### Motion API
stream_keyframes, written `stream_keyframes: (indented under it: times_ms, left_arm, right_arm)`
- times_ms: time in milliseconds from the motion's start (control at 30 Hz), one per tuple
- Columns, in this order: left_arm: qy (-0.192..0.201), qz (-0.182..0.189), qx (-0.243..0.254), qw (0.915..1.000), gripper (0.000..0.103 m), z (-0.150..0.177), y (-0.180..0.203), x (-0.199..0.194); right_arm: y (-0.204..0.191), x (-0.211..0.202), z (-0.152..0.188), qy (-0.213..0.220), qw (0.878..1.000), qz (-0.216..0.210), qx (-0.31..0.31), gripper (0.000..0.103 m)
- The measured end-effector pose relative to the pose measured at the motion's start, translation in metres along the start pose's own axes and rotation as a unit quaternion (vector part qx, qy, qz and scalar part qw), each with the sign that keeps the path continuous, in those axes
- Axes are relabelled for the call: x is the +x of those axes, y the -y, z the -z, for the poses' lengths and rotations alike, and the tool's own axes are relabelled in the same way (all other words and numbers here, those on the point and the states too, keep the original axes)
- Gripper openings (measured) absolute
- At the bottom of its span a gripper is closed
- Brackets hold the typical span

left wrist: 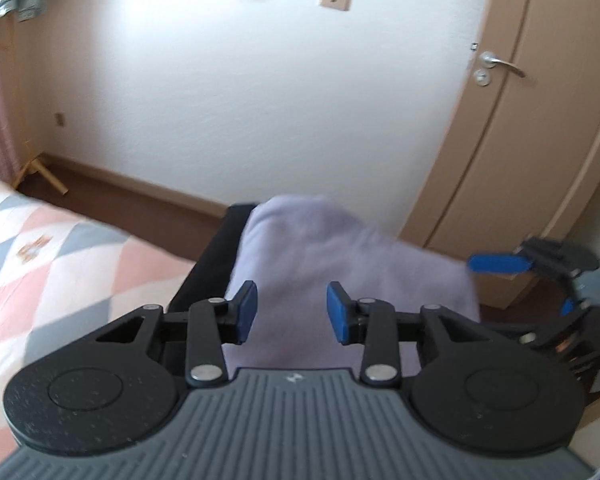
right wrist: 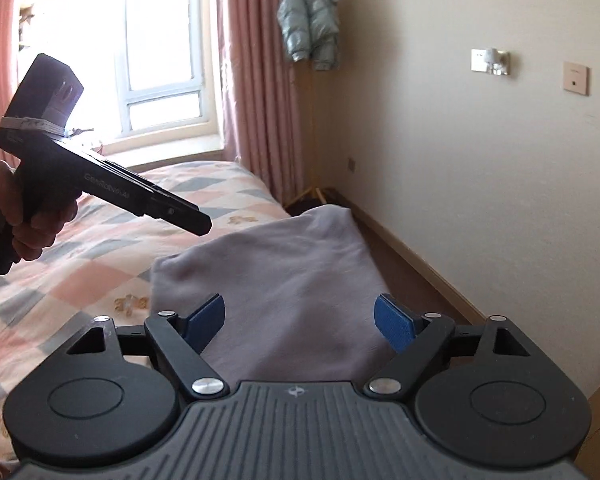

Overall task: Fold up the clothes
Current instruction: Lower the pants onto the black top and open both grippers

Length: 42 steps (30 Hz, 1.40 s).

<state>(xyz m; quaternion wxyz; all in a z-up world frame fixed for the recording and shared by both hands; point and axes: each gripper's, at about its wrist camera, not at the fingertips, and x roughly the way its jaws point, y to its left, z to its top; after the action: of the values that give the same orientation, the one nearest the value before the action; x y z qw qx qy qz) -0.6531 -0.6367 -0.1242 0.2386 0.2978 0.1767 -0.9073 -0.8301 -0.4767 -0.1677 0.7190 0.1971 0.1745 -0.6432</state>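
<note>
A folded lavender garment [left wrist: 332, 264] lies at the foot of the bed, partly over a black ledge [left wrist: 210, 268]. My left gripper [left wrist: 293, 313] hovers over its near part with its blue pads a short way apart and nothing pinched between them. From the right edge of this view, one blue finger [left wrist: 500, 263] of the right gripper reaches toward the garment's corner. In the right wrist view the right gripper [right wrist: 300, 320] stands wide open above the garment [right wrist: 284, 280], apart from it. A hand [right wrist: 32, 216] holds the left gripper's black body [right wrist: 100, 184] at the left, pointing down at the cloth.
The bed's quilt [right wrist: 80, 280] has pink, grey and white diamonds. A wall and brown skirting [right wrist: 420, 264] run along the bed's right side. A wooden door [left wrist: 532, 128] stands beyond the foot. A padded jacket [right wrist: 310, 24] hangs on a stand by the pink curtain [right wrist: 260, 80].
</note>
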Motion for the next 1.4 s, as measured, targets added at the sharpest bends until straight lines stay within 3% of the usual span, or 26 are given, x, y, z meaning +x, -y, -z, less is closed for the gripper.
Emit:
stream_keyframes:
  times_ms: [100,200,333,433,633,733,967,1200,1267,1400]
  left_arm:
    - [-0.021,0.017,-0.005,0.9996,0.023,-0.002,-0.001,0.03]
    - [-0.049,0.006,-0.017,0.9986,0.011,0.011,-0.014,0.06]
    - [-0.041,0.006,-0.06,0.9973,0.003,0.017,-0.031,0.066]
    - [-0.038,-0.005,-0.055,0.9977,0.003,0.014,-0.027,0.056]
    - [-0.008,-0.047,-0.044,0.9979,0.012,0.021,-0.012,0.008]
    - [-0.001,-0.045,-0.063,0.997,0.013,0.033,-0.011,-0.01]
    - [-0.049,-0.077,-0.067,0.9935,0.015,0.067,-0.008,0.008]
    - [-0.052,-0.1,-0.073,0.991,0.017,0.061,-0.009,0.001]
    - [-0.051,-0.116,-0.074,0.9891,0.032,0.056,-0.004,-0.007]
    - [-0.055,-0.135,-0.096,0.9846,0.035,0.055,0.006,-0.036]
  right_arm:
    - [0.015,0.017,0.014,-0.026,1.0,0.005,0.009,0.073]
    - [0.028,0.016,0.034,-0.027,0.999,0.0,0.032,0.073]
    - [0.033,0.019,0.042,-0.021,0.999,-0.002,0.04,0.074]
    - [0.033,0.023,0.042,-0.019,0.999,0.002,0.036,0.077]
    - [0.023,0.003,0.021,-0.01,1.0,0.01,0.022,0.078]
    - [0.014,-0.012,0.02,-0.002,1.0,-0.006,0.013,0.078]
    - [-0.006,-0.002,0.052,-0.048,0.997,-0.027,-0.047,0.082]
    - [-0.001,0.006,0.052,-0.059,0.997,-0.031,-0.03,0.087]
    - [-0.004,-0.001,0.043,-0.062,0.998,-0.023,-0.017,0.087]
    - [-0.01,-0.026,0.026,-0.041,0.998,0.008,0.043,0.089]
